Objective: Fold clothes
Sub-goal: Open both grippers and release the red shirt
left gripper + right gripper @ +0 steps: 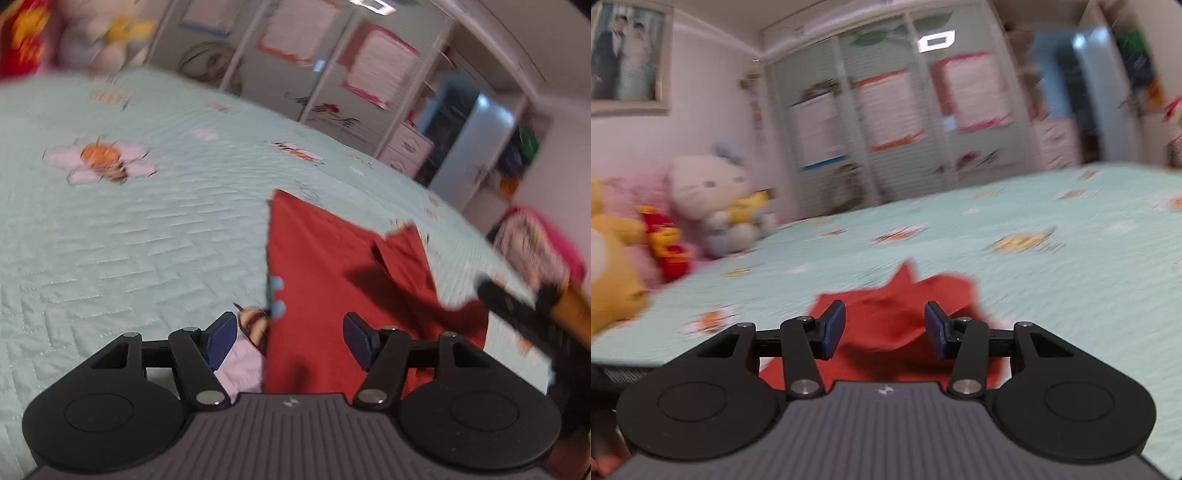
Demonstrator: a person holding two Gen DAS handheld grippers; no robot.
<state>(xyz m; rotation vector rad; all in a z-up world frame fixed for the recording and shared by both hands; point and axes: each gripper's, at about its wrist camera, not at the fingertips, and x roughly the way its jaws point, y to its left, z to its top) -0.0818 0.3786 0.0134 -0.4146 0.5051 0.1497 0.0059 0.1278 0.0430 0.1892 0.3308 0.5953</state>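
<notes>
Garment: I see a red garment (325, 266) lying on the mint quilted bedspread (129, 240), partly folded, with one long straight edge and a loose pointed flap at its far side.
Handling: I judge it light, soft and limp; it will sag and crease wherever I lift it, and it is neither fragile nor slippery.
Where to grip: I would pinch a corner or the straight edge, not the middle.
Left gripper (290, 332): jaws apart, nothing clamped, hovering over the cloth's near edge.
Right gripper (884, 330): jaws apart, empty, with the red cloth just beyond the pads.
Writing: I can read none; only a small emblem on each gripper body, and the prints on the wardrobe doors (894, 110) are blurred.
</notes>
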